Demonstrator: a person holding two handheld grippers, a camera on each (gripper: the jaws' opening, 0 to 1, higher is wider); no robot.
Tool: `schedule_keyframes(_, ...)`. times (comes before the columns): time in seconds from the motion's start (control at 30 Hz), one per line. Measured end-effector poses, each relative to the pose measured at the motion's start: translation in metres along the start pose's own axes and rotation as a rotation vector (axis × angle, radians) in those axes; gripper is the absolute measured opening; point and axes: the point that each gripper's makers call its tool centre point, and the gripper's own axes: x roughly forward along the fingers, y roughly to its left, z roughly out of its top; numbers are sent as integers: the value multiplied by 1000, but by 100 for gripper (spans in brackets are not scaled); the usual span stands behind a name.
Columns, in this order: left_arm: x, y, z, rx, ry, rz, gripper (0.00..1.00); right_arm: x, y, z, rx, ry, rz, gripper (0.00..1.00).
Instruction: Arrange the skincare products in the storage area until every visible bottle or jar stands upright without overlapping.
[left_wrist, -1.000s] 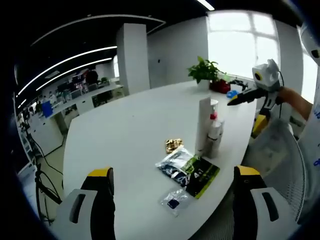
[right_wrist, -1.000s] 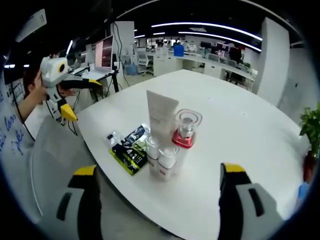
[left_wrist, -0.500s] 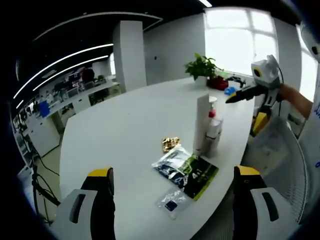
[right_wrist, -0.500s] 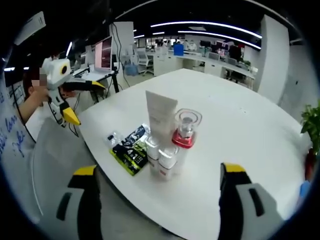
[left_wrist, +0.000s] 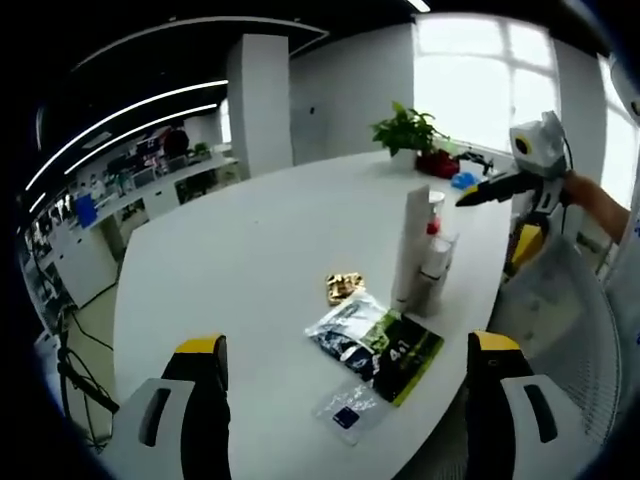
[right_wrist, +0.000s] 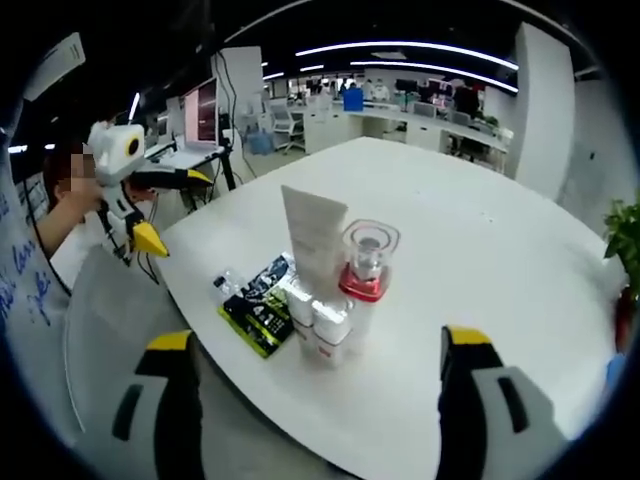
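Upright on the bench (right_wrist: 480, 270) stand a white tube (right_wrist: 313, 240) and bottles (right_wrist: 322, 325), both grippers' jaws wide open, empty.

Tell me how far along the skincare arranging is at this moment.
Looks done: the white tube, clear-capped bottle and two small white bottles stand upright in a tight cluster. In hand: nothing; the left tongs and right tongs are open, short of them. Possibly left: the sachets lying flat beside the cluster, and spacing the bottles.
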Motion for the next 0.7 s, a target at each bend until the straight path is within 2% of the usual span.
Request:
schedule_keyframes(0.23, 13, 4, 1, -1, 12, -7, 97, 2, -3, 1, 15, -27, -10, 100)
schedule_keyframes(0.53, 32, 11, 0, 25, 64, -13, 97, 4, -6, 2, 7, -36, -20, 100)
schedule_keyframes(0.7, 45, 10, 5, 30, 68, -27, 97, 6, -6, 0, 14, -40, -18, 100)
